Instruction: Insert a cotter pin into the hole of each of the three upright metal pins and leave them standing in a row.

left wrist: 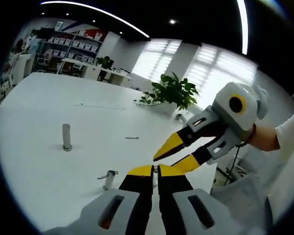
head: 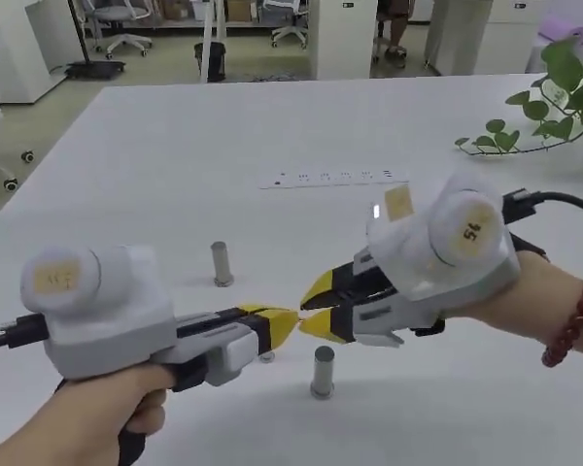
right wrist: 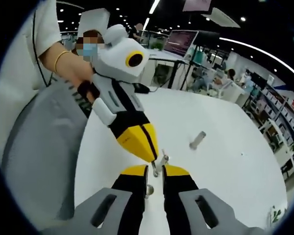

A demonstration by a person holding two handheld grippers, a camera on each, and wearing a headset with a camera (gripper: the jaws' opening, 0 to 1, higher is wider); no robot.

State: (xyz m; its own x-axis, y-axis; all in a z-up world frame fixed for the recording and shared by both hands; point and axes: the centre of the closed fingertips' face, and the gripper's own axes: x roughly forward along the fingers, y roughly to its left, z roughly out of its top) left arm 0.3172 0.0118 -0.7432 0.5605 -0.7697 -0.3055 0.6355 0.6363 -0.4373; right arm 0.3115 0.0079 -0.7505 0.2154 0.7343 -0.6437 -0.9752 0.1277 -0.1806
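My left gripper (head: 293, 320) is shut on a small cotter pin (right wrist: 159, 162) at its tips, above the white table (head: 175, 165). My right gripper (head: 304, 315) comes in from the right, its jaws slightly open on either side of that cotter pin. An upright metal pin (head: 221, 264) stands at the back left. A second one (head: 323, 372) stands in front, below the tips. A third pin (left wrist: 108, 179) has a cotter pin through its top and is partly hidden under the left gripper in the head view.
A loose cotter pin (left wrist: 132, 138) lies on the table beyond the grippers. A flush power strip (head: 332, 179) sits mid-table. A leafy plant (head: 554, 97) hangs over the far right corner. Office chairs (head: 117, 24) stand past the far edge.
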